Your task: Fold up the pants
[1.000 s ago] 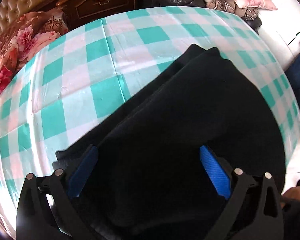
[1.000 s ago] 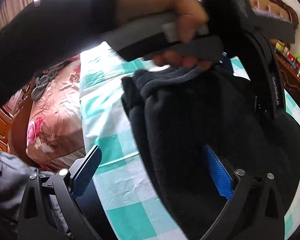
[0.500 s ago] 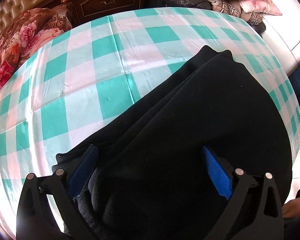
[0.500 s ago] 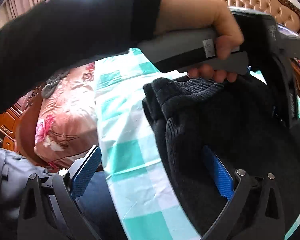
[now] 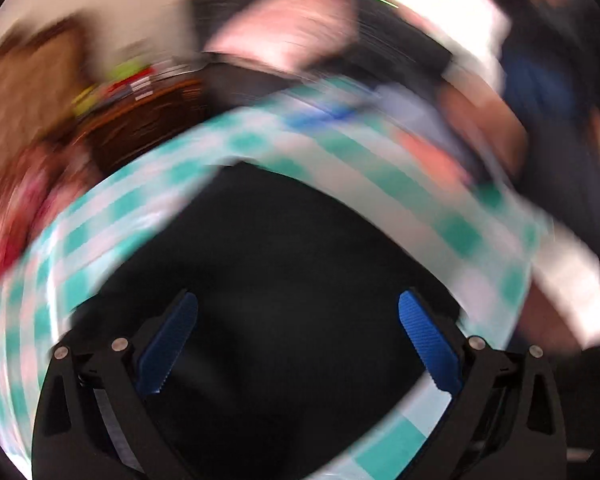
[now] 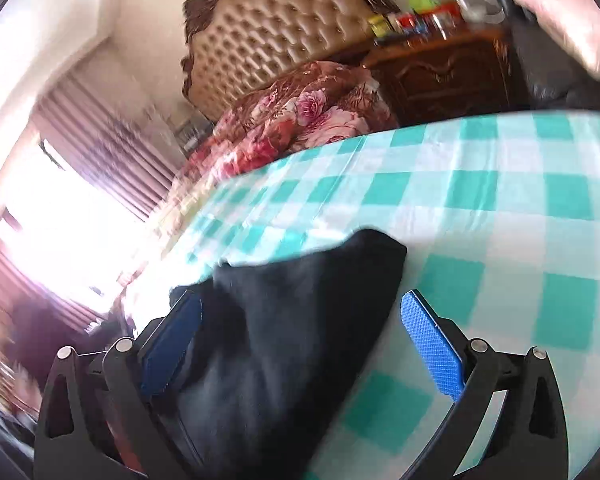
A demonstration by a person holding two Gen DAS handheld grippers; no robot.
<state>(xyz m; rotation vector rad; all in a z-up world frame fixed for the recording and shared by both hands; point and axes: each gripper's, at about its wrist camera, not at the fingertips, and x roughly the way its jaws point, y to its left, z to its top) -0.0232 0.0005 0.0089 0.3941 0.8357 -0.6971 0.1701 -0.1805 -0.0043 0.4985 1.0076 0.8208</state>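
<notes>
The left wrist view is heavily smeared by motion, yet the main shapes read: the black pants [image 5: 284,280] lie as a broad dark mass on the table [image 5: 460,236], which is covered in a teal-and-white checked cloth, and the fabric fills the near middle of the view. The left tongs [image 5: 298,340] stand with their blue pads [image 5: 168,344] spread wide apart above the pants — nothing is caught between them. Beyond the far edge of the table the blur shows only a dark wooden cabinet [image 5: 148,120] at the far left and pink cushions [image 5: 300,28] further back; other detail cannot be told. The right wrist view is sharper. Here the right tongs [image 6: 300,344] are also spread wide, and a folded corner of the pants [image 6: 300,340] runs up from the near left between the pads: the left pad [image 6: 172,344] sits at or against the cloth, though contact cannot be told, while the right pad [image 6: 432,344] stands clear of it over the bare checked table [image 6: 500,216]. The pants' far corner ends in a rounded point on the cloth. Behind the table lie a bed with a floral quilt [image 6: 300,120], a tufted tan headboard [image 6: 276,40] and a dark nightstand [image 6: 440,72] bearing small bottles — with a bright curtained window [image 6: 72,216] at the left.
</notes>
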